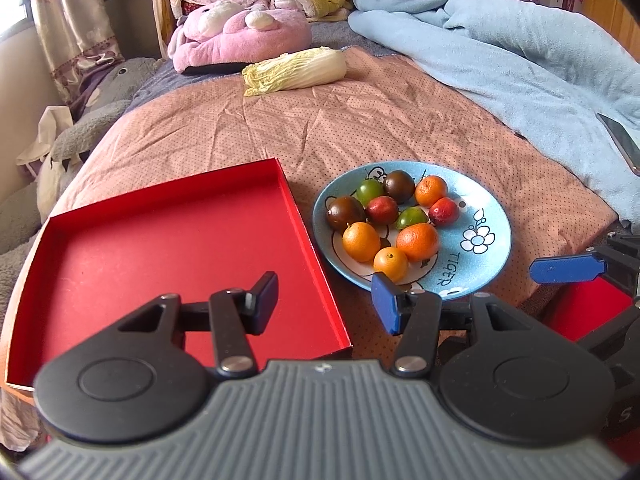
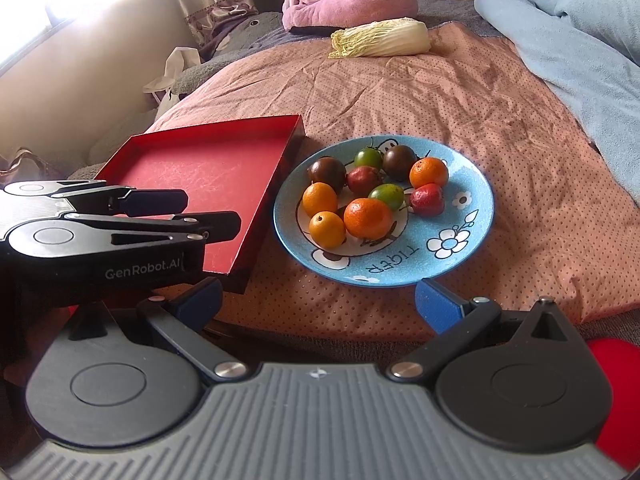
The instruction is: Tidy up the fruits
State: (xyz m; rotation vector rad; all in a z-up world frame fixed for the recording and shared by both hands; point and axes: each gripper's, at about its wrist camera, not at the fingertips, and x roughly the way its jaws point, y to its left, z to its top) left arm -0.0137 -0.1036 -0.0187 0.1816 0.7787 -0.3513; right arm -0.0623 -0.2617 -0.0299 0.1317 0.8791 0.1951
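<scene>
The left gripper (image 1: 324,304) tilted down toward the bed, its jaws standing partly apart with nothing between them; one finger hung over the red tray (image 1: 120,248), the other over the near rim of the blue plate (image 1: 480,216). The right gripper (image 2: 318,300) took much the same downward tilt, just in front of the plate (image 2: 460,236), jaws wide apart and holding nothing. From the right wrist view, the left gripper (image 2: 208,212) showed side-on, reaching over the near corner of the tray (image 2: 208,168).

The fruits (image 1: 394,216) lay heaped together on the plate: four orange ones, two dark brown, two red and two green, all touching or just beside one another. The plate sat on the dotted pink bedcover (image 1: 240,120), just beside the right edge of the tray, which held nothing.

Farther back on the cover lay a cabbage (image 1: 296,70), with a pink plush toy (image 1: 240,36) behind it and a blue blanket (image 1: 500,48) bunched along the right side.
</scene>
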